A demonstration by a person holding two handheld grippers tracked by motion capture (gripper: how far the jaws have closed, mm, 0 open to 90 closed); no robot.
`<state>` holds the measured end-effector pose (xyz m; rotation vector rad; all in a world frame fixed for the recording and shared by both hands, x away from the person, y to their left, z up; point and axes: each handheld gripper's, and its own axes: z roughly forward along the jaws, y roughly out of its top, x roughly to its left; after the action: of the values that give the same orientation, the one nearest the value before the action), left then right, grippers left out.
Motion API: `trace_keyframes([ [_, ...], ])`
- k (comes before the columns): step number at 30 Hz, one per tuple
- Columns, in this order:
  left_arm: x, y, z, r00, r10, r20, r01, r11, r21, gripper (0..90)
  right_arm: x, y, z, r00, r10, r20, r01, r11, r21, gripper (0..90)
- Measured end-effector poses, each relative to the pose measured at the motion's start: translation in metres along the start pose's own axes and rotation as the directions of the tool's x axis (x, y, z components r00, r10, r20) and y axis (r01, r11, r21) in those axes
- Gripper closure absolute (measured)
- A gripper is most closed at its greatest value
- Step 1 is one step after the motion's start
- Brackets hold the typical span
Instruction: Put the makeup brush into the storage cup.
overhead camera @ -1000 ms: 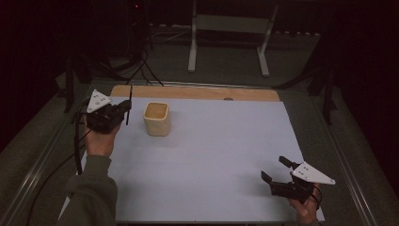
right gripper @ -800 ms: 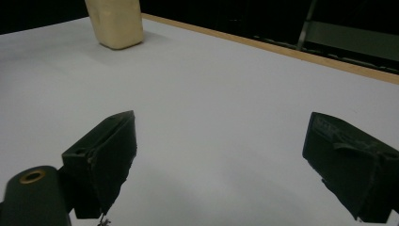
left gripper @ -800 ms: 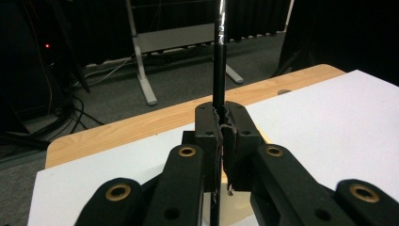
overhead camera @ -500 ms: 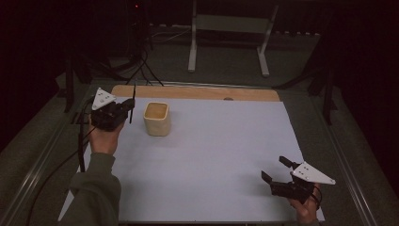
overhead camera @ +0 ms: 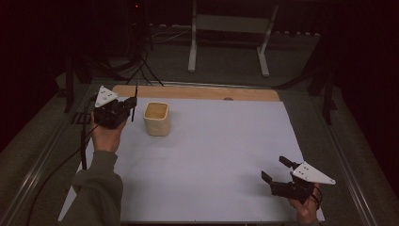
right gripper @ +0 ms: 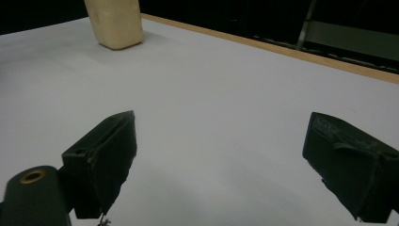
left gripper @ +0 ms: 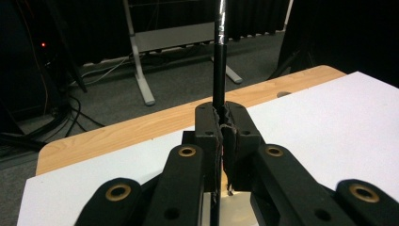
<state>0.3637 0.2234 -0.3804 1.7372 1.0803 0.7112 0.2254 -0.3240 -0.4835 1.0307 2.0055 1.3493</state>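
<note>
Near the table's (overhead camera: pixel 211 155) far-left corner stands a cream cup (overhead camera: pixel 156 118), probably light and rigid. Just left of it, the left gripper (overhead camera: pixel 128 104) clamps an upright black pen (overhead camera: pixel 135 101), thin, stiff, likely slippery, gripped low. The right gripper (overhead camera: pixel 276 170) gapes empty near the front-right corner.

White sheet (overhead camera: pixel 211 160) (on wooden table (overhead camera: pixel 197 92))

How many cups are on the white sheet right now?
1. The beige cup stands upright near the sheet's far left, just right of the left gripper, which is shut on a thin black rod.
</note>
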Motion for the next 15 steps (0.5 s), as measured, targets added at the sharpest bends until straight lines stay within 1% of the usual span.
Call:
trace_keyframes([
  [15, -0.0017, 0.0034, 0.0079, 1.0000, -0.001, 0.010, 0.001, 1.0000, -0.001, 86.3, 0.0002, 0.0000, 0.0006, 1.0000, 0.000, -0.001, 0.000, 1.000, 0.002, 10.3],
])
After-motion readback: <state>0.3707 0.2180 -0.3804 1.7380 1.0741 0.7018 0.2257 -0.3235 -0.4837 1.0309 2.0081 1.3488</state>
